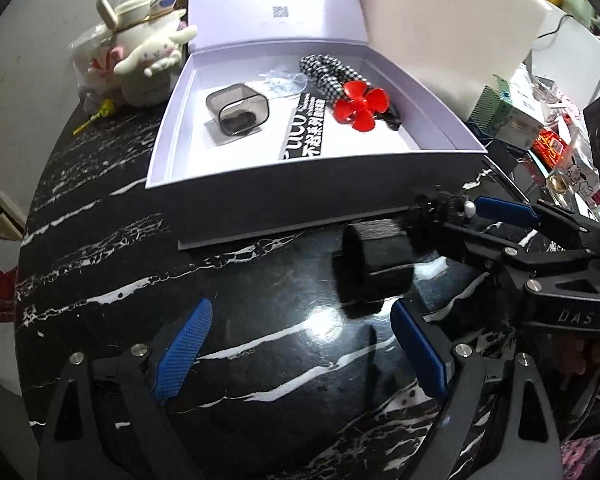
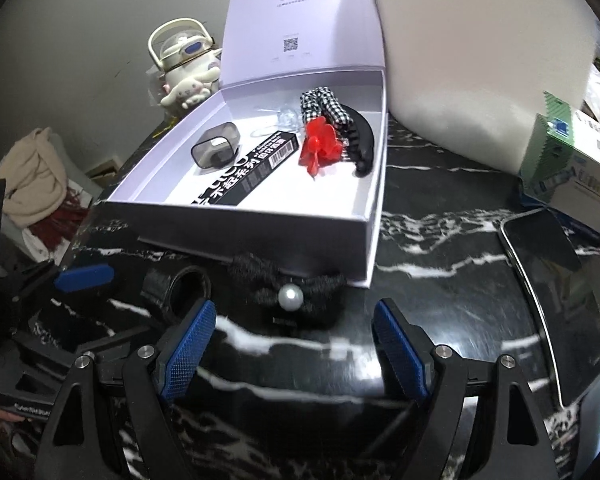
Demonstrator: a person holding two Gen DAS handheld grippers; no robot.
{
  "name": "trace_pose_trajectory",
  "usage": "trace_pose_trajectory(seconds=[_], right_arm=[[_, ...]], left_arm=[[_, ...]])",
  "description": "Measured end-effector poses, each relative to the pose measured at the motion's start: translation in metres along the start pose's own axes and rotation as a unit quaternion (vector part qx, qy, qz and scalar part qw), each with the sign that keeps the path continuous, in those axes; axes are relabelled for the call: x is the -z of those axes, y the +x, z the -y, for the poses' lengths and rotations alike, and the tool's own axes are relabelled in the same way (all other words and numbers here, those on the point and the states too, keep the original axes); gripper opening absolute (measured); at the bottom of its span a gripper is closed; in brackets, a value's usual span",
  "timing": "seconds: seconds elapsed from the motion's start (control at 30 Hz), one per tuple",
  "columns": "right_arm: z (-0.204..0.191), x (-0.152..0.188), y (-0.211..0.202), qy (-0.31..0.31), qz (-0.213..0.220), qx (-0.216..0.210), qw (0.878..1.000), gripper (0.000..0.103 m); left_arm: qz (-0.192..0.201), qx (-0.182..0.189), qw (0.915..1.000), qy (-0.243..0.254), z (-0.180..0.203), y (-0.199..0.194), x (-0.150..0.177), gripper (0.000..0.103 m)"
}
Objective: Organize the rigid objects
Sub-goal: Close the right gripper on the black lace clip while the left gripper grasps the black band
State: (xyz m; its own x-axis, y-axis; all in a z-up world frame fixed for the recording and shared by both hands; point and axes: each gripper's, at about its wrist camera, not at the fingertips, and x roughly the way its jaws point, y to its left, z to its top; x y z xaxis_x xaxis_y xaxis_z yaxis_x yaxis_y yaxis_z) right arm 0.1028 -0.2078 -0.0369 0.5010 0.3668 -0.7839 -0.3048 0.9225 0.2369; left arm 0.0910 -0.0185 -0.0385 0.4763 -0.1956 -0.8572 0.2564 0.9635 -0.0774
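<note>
Right gripper (image 2: 292, 344) released, jaws wide, above pearl bow clip (image 2: 290, 298) lying on table (image 2: 440, 280) against open box (image 2: 364, 236); light, stiff-backed, fabric soft: grasp across centre. Left gripper (image 1: 300, 344) released near black ring (image 1: 374, 260)

An open white cardboard box (image 2: 364, 248) with its lid standing upright sits on the black marble worktop (image 2: 440, 280). Inside lie a smoky translucent plastic case (image 2: 215, 147), a long black printed carton (image 2: 256, 170), a red flower-shaped clip (image 2: 318, 152) and a black-and-white checked hair clip (image 2: 332, 114). Just in front of the box lie a black lace bow with a pearl (image 2: 290, 298) and a black ring-shaped band (image 2: 190, 292).
</note>
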Motion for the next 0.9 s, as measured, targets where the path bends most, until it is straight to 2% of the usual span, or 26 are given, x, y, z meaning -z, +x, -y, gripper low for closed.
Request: trace_pose_trajectory(seconds=[0.23, 0.33, 0.4, 0.5, 0.7, 0.8, 0.9], right_arm=[[-0.001, -0.008, 0.012, 0.002, -0.002, -0.001, 1.0, 0.081], [0.0, -0.005, 0.012, 0.002, 0.001, 0.017, 1.0, 0.068], [0.004, -0.004, 0.011, 0.003, 0.003, 0.025, 1.0, 0.053], [0.01, -0.002, 0.008, 0.012, 0.004, 0.016, 1.0, 0.044], [0.011, 0.009, -0.003, 0.005, 0.002, 0.018, 1.0, 0.043], [0.012, 0.017, -0.009, 0.0, 0.007, 0.01, 1.0, 0.043], [0.008, 0.025, -0.015, -0.012, 0.007, 0.019, 1.0, 0.045]], left_arm=[[0.001, 0.02, 0.9997, -0.012, -0.004, 0.002, -0.001, 0.092], [0.01, 0.028, 0.9996, -0.006, -0.001, -0.001, -0.001, 0.092], [0.01, 0.034, 0.9994, -0.002, 0.002, 0.0, -0.002, 0.092], [0.011, 0.044, 0.999, -0.001, 0.007, -0.001, -0.003, 0.092], [0.017, 0.056, 0.9982, 0.007, 0.019, 0.0, -0.008, 0.092], [0.014, 0.037, 0.9991, 0.015, 0.024, 0.006, -0.012, 0.092], [0.019, 0.037, 0.9987, 0.029, 0.028, 0.007, -0.015, 0.088]])
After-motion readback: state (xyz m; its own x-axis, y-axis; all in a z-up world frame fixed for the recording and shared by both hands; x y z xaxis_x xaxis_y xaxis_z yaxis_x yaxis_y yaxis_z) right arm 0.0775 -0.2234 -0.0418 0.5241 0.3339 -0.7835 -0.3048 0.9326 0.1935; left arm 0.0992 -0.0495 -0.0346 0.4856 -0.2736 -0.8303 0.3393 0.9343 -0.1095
